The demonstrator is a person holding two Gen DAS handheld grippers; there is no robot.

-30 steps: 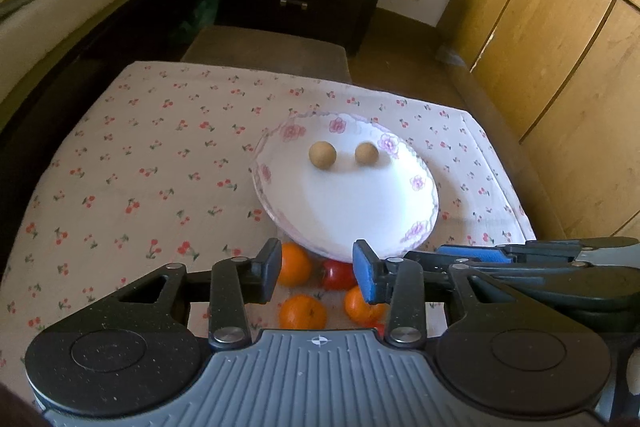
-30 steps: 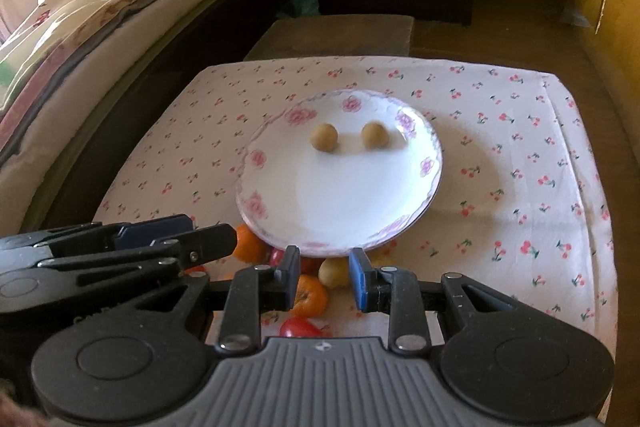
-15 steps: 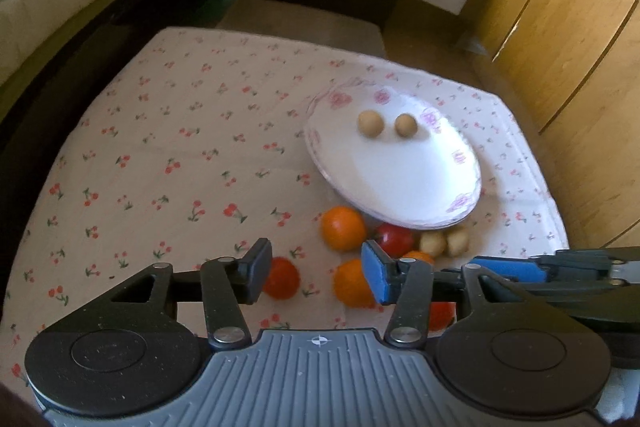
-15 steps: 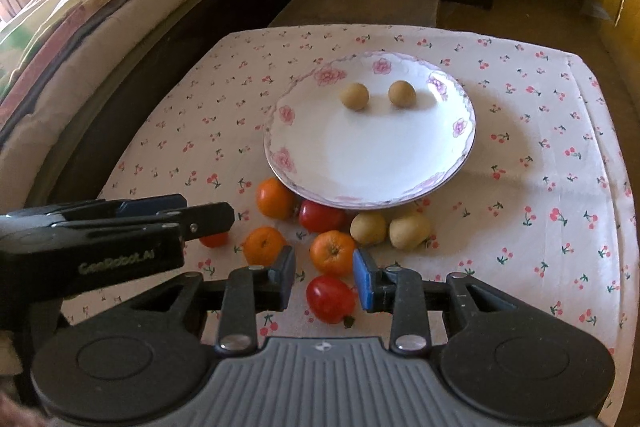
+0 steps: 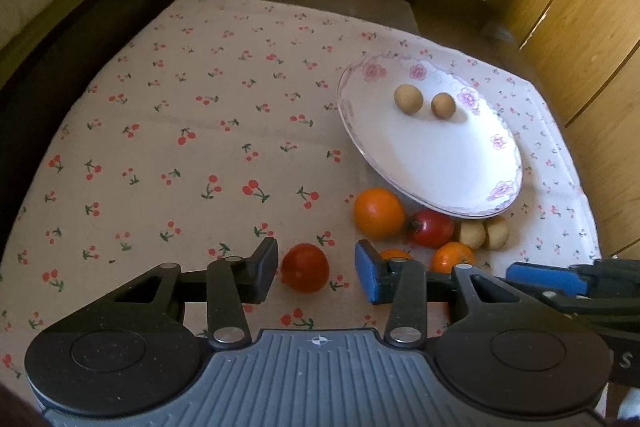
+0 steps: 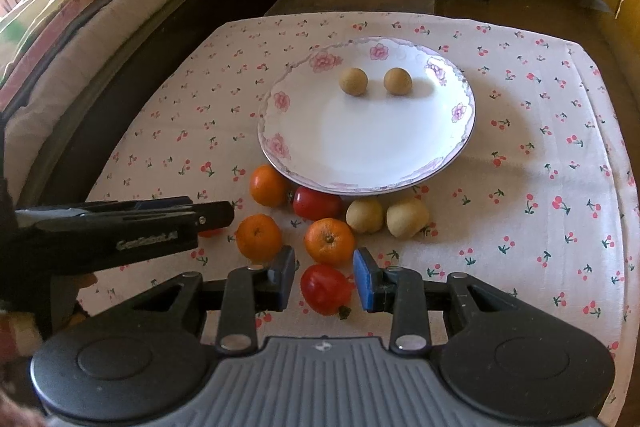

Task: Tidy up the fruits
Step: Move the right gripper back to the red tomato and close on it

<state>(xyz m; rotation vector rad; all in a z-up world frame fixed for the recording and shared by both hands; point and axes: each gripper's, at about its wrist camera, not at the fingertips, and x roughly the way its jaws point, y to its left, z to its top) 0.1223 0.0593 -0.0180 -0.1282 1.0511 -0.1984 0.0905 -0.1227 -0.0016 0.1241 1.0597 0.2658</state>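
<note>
A small round red fruit lies between the spread fingers of the left gripper, untouched, while the right gripper, also open and low, frames another red fruit.

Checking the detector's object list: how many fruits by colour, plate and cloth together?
Orange fruits: 3
Red fruits: 3
Pale yellow fruits: 2
Small brown fruits, on the plate: 2
Total: 10

Right hand-held gripper (jaws apart) flanks a red fruit.
</note>
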